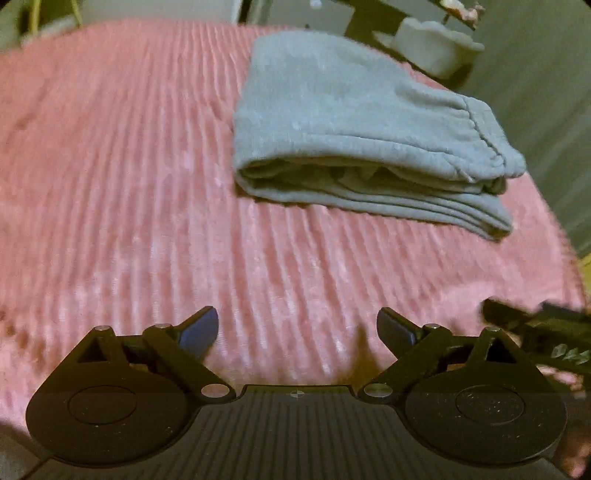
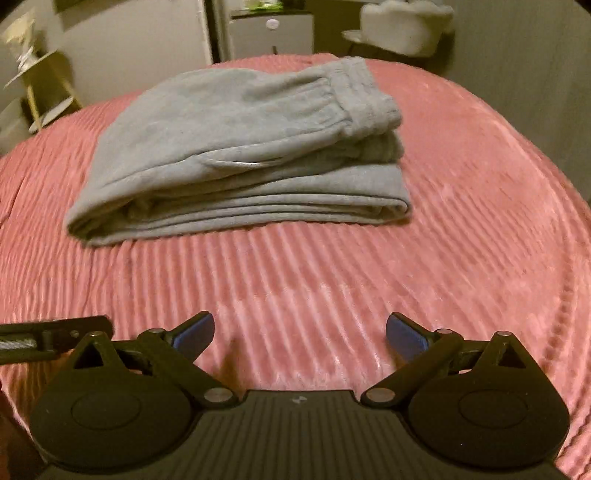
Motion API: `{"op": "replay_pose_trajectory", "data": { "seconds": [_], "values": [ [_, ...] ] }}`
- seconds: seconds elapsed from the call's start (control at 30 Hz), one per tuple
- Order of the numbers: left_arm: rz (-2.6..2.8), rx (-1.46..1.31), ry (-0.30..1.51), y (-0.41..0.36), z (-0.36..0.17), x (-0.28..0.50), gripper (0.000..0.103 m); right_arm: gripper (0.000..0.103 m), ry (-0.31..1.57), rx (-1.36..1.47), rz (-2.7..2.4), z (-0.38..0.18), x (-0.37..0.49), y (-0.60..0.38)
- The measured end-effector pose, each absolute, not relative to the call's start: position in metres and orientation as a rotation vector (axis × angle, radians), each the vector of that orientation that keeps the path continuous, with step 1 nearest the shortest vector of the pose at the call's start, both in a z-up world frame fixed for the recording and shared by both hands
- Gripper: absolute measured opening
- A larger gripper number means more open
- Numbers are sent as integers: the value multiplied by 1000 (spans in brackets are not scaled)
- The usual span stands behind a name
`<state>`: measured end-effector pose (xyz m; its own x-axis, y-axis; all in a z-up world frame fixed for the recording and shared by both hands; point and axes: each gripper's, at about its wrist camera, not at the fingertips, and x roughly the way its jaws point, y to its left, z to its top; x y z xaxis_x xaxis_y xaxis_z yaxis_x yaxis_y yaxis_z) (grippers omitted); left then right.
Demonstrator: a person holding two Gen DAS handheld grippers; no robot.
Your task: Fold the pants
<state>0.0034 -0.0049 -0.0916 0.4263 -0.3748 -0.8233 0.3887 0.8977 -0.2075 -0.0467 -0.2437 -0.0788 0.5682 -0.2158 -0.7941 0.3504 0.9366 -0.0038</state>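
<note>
The grey pants lie folded in a thick stack on the pink ribbed bedspread, its layered edges facing me. In the right wrist view the pants sit ahead and a little left, the elastic waistband on top at the right. My left gripper is open and empty, well short of the stack. My right gripper is open and empty too, above the bedspread. Part of the right gripper shows at the left view's right edge, and part of the left gripper at the right view's left edge.
A white cushioned chair and a white cabinet stand beyond the bed's far edge. A yellow-framed shelf stands at the far left. The bed's right edge drops off beside the pants.
</note>
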Motion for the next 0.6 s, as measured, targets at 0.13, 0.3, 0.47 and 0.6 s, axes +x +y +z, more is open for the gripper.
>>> {"op": "replay_pose_trajectory", "data": {
  "seconds": [0.13, 0.3, 0.47, 0.6],
  "values": [
    [-473, -16, 984, 4, -88, -10, 96, 99, 824, 108, -344, -70, -59, -230],
    [-403, 165, 887, 12, -76, -31, 97, 99, 853, 91, -328, -61, -67, -219],
    [-437, 215, 894, 6, -77, -44, 97, 99, 825, 86, -333, -49, -83, -218],
    [-450, 223, 925, 4, -75, -49, 97, 99, 828, 149, -342, -40, -94, -227]
  ]
}}
